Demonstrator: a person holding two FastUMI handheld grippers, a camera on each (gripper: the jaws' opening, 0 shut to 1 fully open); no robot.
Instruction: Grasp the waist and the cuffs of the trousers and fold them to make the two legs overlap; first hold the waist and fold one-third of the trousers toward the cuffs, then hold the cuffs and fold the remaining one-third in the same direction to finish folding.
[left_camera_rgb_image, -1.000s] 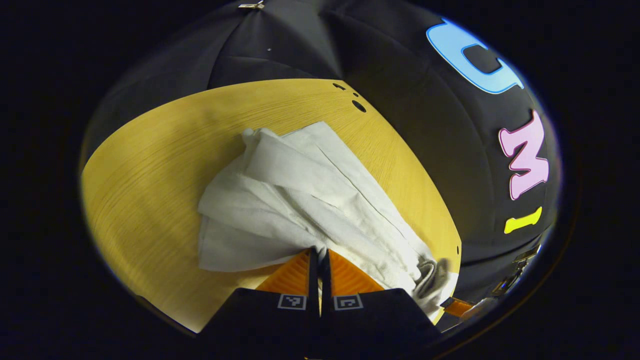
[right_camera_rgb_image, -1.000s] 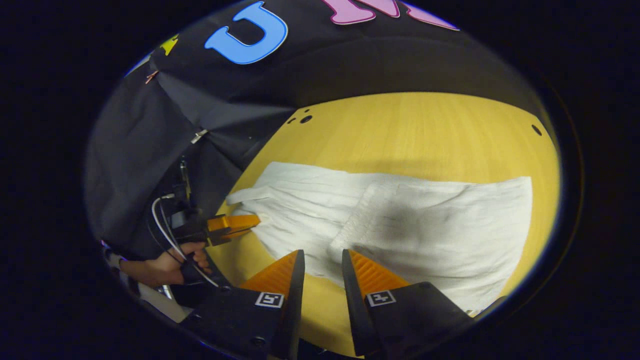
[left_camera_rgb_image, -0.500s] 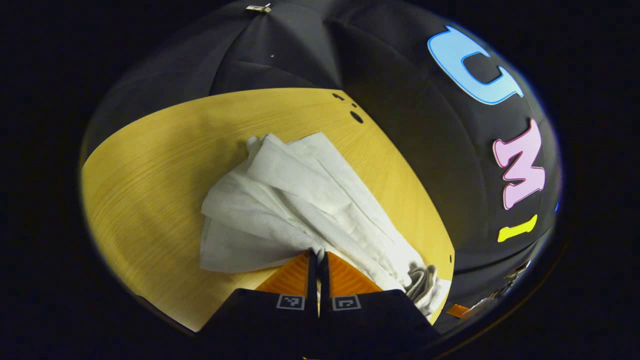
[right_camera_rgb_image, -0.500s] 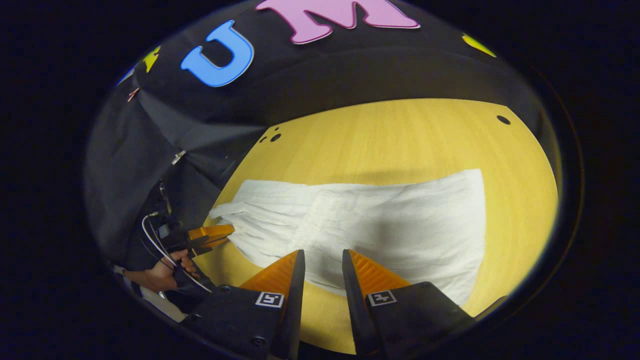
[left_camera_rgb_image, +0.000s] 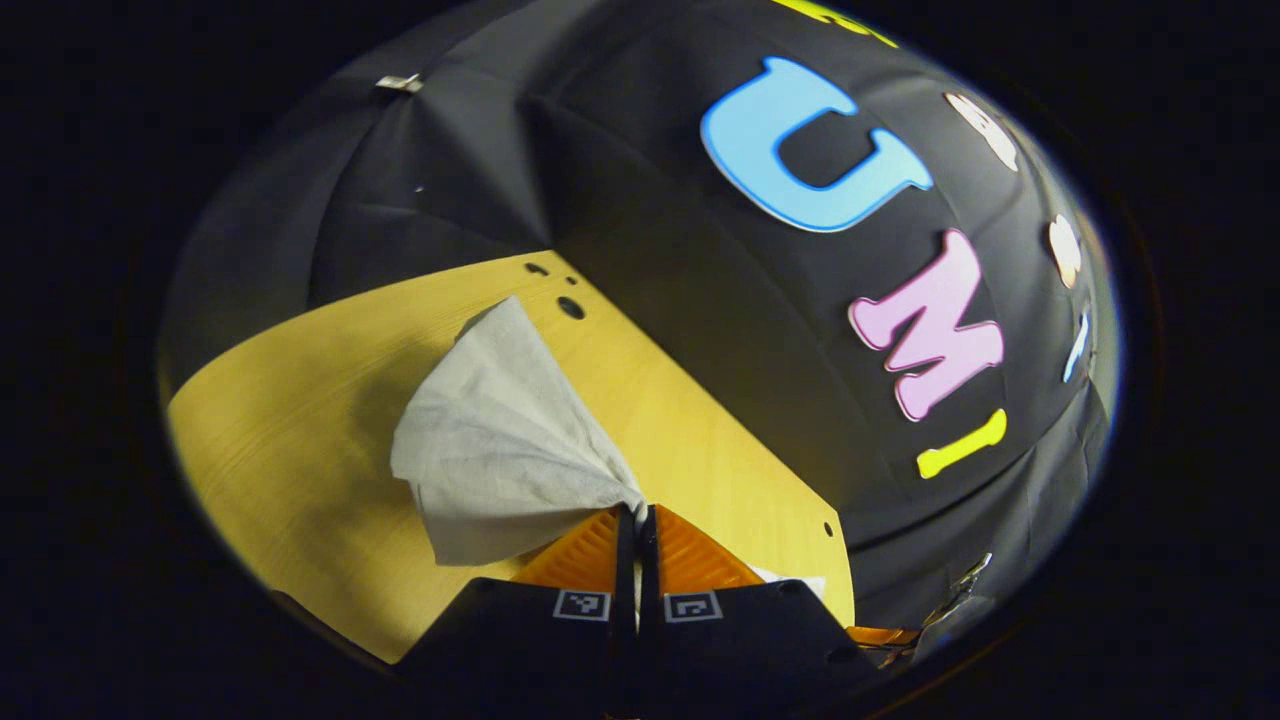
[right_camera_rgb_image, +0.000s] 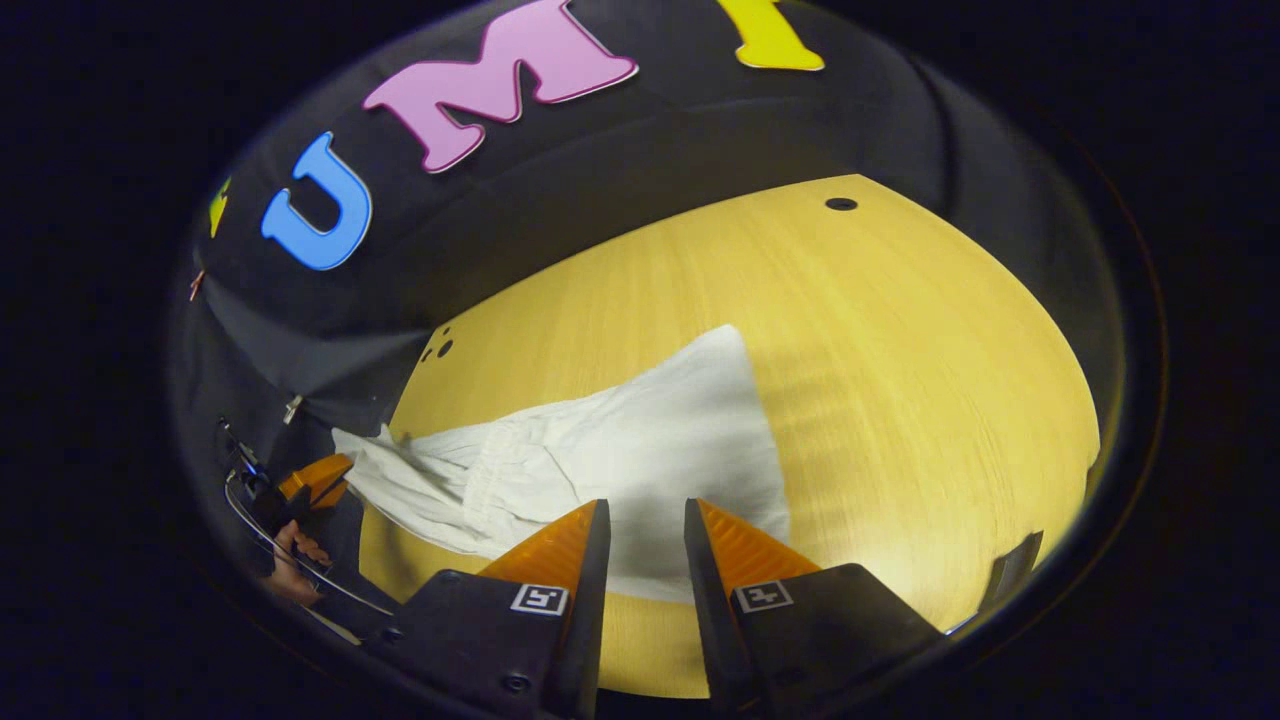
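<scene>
White cloth makes up the trousers (right_camera_rgb_image: 640, 455), which lie across a yellow wood-grain counter (right_camera_rgb_image: 900, 380) backed by the black cloth wall of the booth (right_camera_rgb_image: 620, 170). At the far left of the right gripper view a person's hand (right_camera_rgb_image: 290, 565) holds the left hand-held gripper (right_camera_rgb_image: 318, 478) with a thin cable looping by it, and that gripper meets the left end of the trousers at the counter's left edge, where the cloth is bunched and raised off the surface. From there the trousers run rightward in a wrinkled band that broadens into a flat panel ending in a straight edge near the middle of the counter; bare wood lies to the right of that edge. Near the bottom of this view the right hand-held gripper (right_camera_rgb_image: 642, 520) hovers with its two fingers apart, a gap between them and nothing held, just over the near edge of the flat panel, on which a shadow falls. In the left gripper view the left hand-held gripper (left_camera_rgb_image: 635, 520) has its fingers pressed together on a pinch of the white cloth, which fans up and leftward from the tips into a lifted, pointed flap of trousers (left_camera_rgb_image: 495, 440) above the counter (left_camera_rgb_image: 290, 440). Small dark holes mark the counter's far corner by the wall (left_camera_rgb_image: 640, 300)
</scene>
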